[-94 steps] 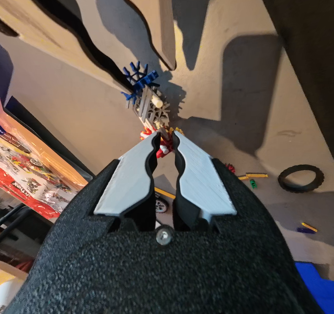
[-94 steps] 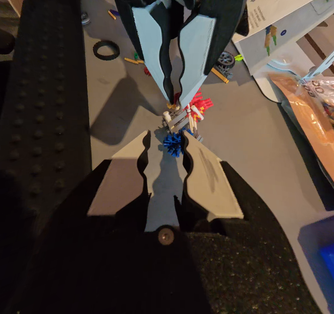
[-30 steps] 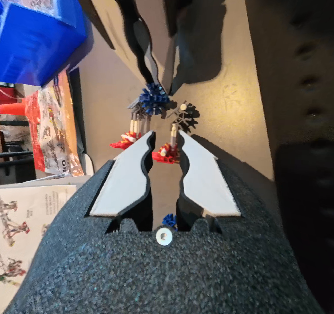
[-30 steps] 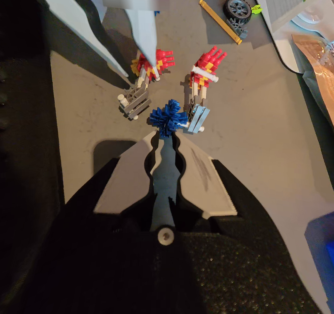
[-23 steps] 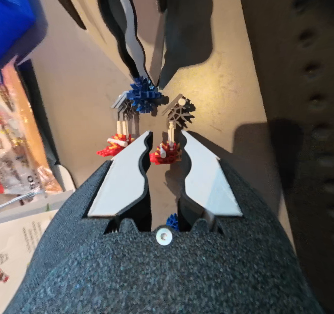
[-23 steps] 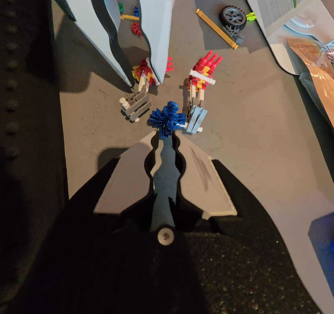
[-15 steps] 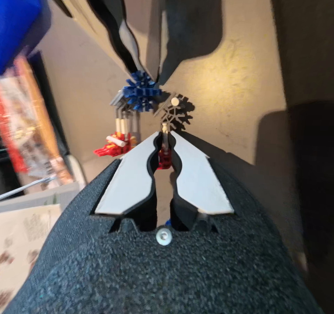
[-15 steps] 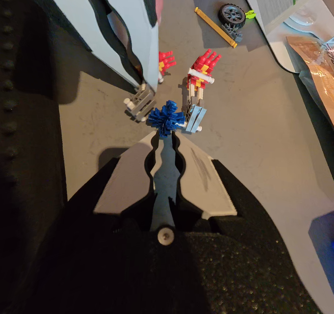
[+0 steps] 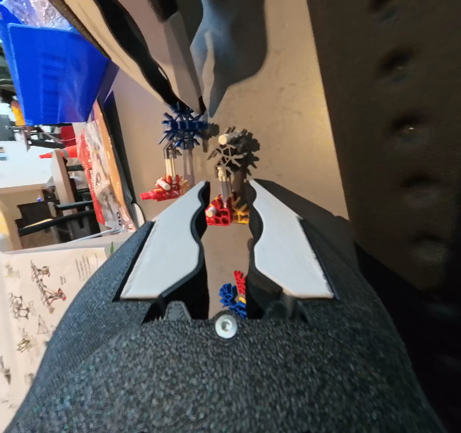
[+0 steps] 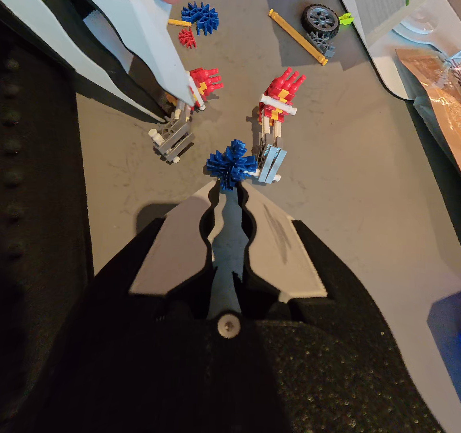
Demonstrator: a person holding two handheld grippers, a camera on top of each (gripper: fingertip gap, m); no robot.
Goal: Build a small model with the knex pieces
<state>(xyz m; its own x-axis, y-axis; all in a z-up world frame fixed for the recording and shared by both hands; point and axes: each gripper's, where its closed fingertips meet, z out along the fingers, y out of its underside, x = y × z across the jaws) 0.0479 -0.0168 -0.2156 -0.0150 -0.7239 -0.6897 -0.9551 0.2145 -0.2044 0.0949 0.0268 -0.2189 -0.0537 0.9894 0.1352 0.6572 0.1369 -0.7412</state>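
Two small construction-toy assemblies lie on the grey table (image 10: 349,196). Each has red and yellow connectors, white rods and grey connectors. My right gripper (image 10: 228,184) is shut on the blue connector cluster (image 10: 230,167) at the end of one assembly (image 10: 275,121). It also shows in the left wrist view (image 9: 199,108) on the blue cluster (image 9: 183,129). My left gripper (image 9: 227,184) is open, its jaws either side of the other assembly (image 9: 225,211), at the white rods. From the right wrist view it (image 10: 177,113) straddles that assembly (image 10: 173,141).
Loose parts lie beyond: a blue connector (image 10: 200,19), a red connector (image 10: 187,38), a yellow rod (image 10: 296,36), a wheel (image 10: 320,20). A black studded mat (image 10: 37,146) borders one side. An instruction sheet (image 9: 37,296), a parts bag (image 10: 436,84) and a blue bin (image 9: 50,76) lie on the other. Some 7 cm of space lies between my two pairs of fingers. Between my left fingertips and the yellow rod (image 10: 296,36) there is roughly 15 cm.
The single assembly of 3 s ago is now two pieces lying apart. My left gripper, shut on its piece half a second ago, has opened around it. My right gripper stays shut on the blue cluster.
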